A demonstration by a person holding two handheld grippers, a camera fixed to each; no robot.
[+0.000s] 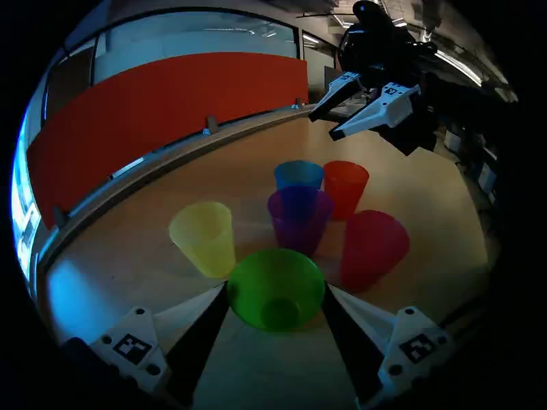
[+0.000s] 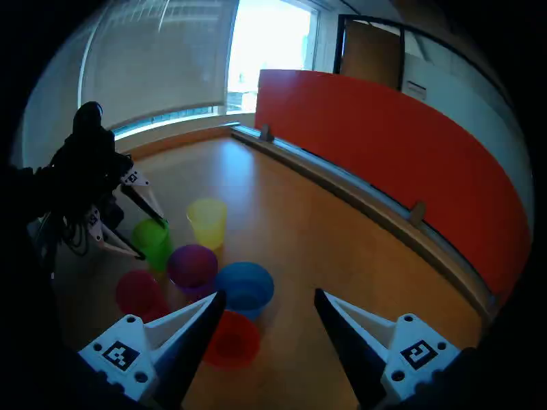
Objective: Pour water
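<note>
A green cup (image 1: 275,290) stands on the wooden table (image 1: 137,287) between the fingers of my left gripper (image 1: 275,287), which is open with a tip at each side of the rim. The cup's inside looks empty. Behind it cluster a yellow cup (image 1: 204,236), a purple cup (image 1: 299,217), a blue cup (image 1: 299,174), a red cup (image 1: 345,184) and a pink cup (image 1: 372,246). My right gripper (image 1: 323,126) hovers open beyond them, holding nothing. In the right gripper view my right gripper (image 2: 268,297) is above the red cup (image 2: 232,342) and blue cup (image 2: 245,287); the left gripper (image 2: 153,240) flanks the green cup (image 2: 152,240).
A red partition (image 1: 164,102) with a rail along its foot borders the table's far side. A bright window (image 2: 270,48) and a wooden door (image 2: 369,51) lie beyond the table (image 2: 308,225). The person holding the left gripper is a dark shape (image 2: 75,178).
</note>
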